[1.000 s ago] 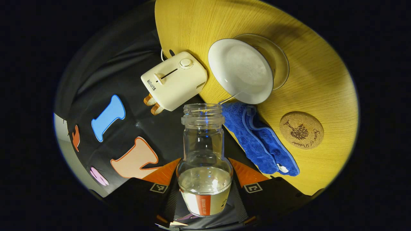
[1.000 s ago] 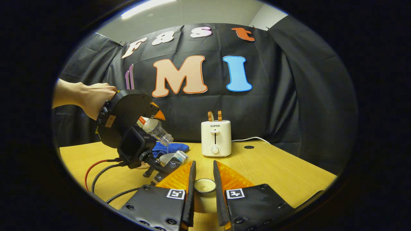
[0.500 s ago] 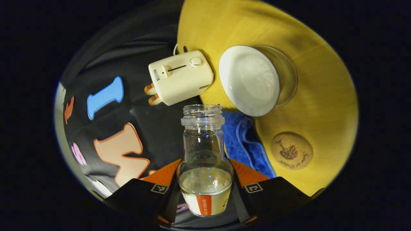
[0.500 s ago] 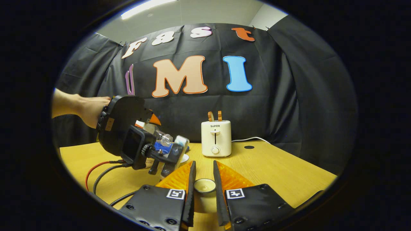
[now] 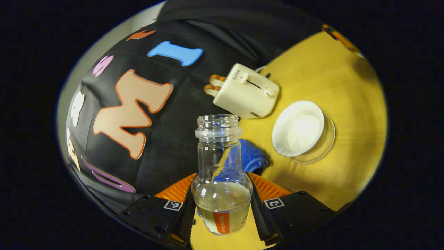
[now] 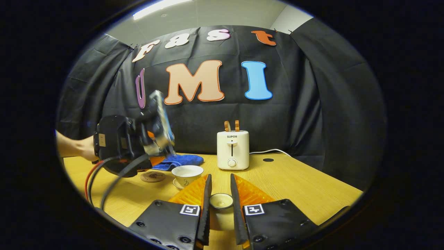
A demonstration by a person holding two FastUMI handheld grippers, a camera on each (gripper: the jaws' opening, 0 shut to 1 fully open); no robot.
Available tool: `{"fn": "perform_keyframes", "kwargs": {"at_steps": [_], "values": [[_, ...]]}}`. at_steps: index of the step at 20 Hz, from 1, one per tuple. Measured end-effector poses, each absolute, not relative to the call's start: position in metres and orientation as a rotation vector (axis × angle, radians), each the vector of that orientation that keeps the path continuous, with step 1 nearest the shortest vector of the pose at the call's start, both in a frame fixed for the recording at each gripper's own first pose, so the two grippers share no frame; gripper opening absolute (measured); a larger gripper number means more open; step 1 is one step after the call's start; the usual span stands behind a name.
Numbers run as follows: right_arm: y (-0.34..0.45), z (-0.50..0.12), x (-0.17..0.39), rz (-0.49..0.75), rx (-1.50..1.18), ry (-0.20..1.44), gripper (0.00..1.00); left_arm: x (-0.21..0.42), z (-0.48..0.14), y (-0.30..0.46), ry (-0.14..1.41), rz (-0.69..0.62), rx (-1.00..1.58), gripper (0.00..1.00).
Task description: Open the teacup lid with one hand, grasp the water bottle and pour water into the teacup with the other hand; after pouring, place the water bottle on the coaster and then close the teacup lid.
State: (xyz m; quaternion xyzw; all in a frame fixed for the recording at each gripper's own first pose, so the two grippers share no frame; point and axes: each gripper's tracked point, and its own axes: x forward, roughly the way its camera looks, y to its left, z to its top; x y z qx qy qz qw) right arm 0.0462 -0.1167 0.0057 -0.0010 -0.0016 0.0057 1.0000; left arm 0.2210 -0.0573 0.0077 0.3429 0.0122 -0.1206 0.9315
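Water bottle point(image 5: 222, 173) swung back upright, left gripper point(image 5: 222, 205) clenching it, right gripper point(image 6: 220, 201) clasping half-hidden lid point(image 6: 221, 200)

white teacup point(image 6: 187, 172), blue cloth point(image 6: 180, 160), yellow table point(image 6: 295, 187).

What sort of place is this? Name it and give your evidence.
Probably a staged recording booth, not a real kitchen: black cloth wall behind a wooden table, with a toaster, teacup and handheld grippers set out for a demonstration.

The left gripper view looks down, rolled, over the worktop point(image 5: 312, 69). The right gripper view sits low, facing the wall. Both share the toaster point(image 5: 245, 91) point(image 6: 232, 150) and teacup point(image 5: 298, 128) point(image 6: 187, 172).
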Motion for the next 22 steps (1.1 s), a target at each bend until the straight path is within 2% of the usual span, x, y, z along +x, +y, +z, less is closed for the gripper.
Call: {"fn": "perform_keyframes", "kwargs": {"at_steps": [2,4,9,22], "values": [[-0.116,0.006,0.046,0.011,-0.004,-0.003,0.32,0.226,0.016,-0.061,-0.052,-0.204,0.468,0.69],[-0.117,0.006,0.046,0.008,-0.004,-0.005,0.32,0.231,0.018,-0.067,-0.129,-0.215,0.314,0.69],[-0.118,0.006,0.045,0.003,-0.004,-0.004,0.32,0.245,0.0,-0.072,-0.073,-0.18,0.006,0.69],[-0.119,0.006,0.046,-0.001,-0.005,-0.003,0.32,0.251,-0.015,-0.072,-0.049,-0.18,-0.08,0.69]]}}
